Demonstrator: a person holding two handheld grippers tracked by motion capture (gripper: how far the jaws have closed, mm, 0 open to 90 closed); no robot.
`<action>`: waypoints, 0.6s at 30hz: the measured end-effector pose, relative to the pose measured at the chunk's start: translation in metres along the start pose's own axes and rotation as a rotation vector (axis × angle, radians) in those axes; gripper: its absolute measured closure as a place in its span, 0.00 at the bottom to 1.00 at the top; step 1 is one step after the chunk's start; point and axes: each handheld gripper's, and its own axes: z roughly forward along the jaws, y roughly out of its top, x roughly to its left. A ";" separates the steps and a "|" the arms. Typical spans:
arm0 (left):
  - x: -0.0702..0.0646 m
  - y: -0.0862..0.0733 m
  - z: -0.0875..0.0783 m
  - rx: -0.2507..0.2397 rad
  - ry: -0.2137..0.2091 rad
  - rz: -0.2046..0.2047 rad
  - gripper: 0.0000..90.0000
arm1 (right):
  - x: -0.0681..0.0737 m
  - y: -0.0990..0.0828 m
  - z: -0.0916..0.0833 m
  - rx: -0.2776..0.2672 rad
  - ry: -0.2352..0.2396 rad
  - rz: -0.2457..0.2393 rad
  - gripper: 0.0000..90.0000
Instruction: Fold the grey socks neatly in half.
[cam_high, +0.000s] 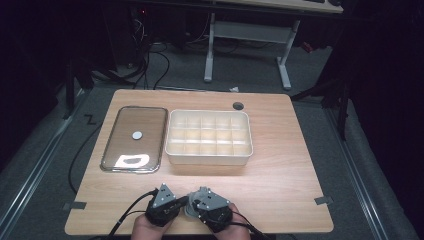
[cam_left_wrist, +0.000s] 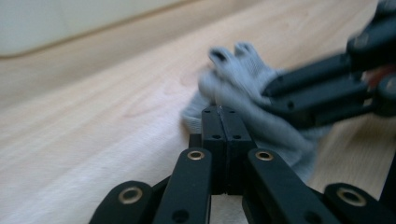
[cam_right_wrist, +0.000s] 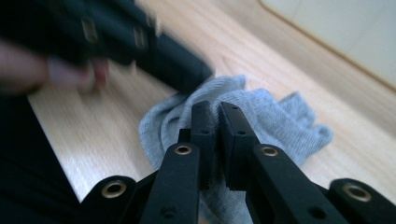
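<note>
High view: both grippers pinch grey cloth (cam_high: 189, 209) near table's (cam_high: 280, 175) front edge.

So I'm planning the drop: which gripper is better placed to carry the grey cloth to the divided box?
Probably the right gripper: it pinches the grey cloth and sits nearer the divided box. The left gripper grips it too.
</note>
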 end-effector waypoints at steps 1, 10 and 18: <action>0.000 0.002 -0.003 -0.019 -0.001 -0.004 1.00 | 0.000 -0.002 0.000 0.003 0.006 -0.003 0.95; -0.007 -0.005 0.013 0.056 -0.031 0.032 1.00 | 0.001 -0.006 0.003 0.003 0.033 0.010 0.94; -0.008 -0.005 0.013 0.057 -0.024 0.044 1.00 | -0.006 -0.002 -0.003 -0.013 0.028 0.032 0.93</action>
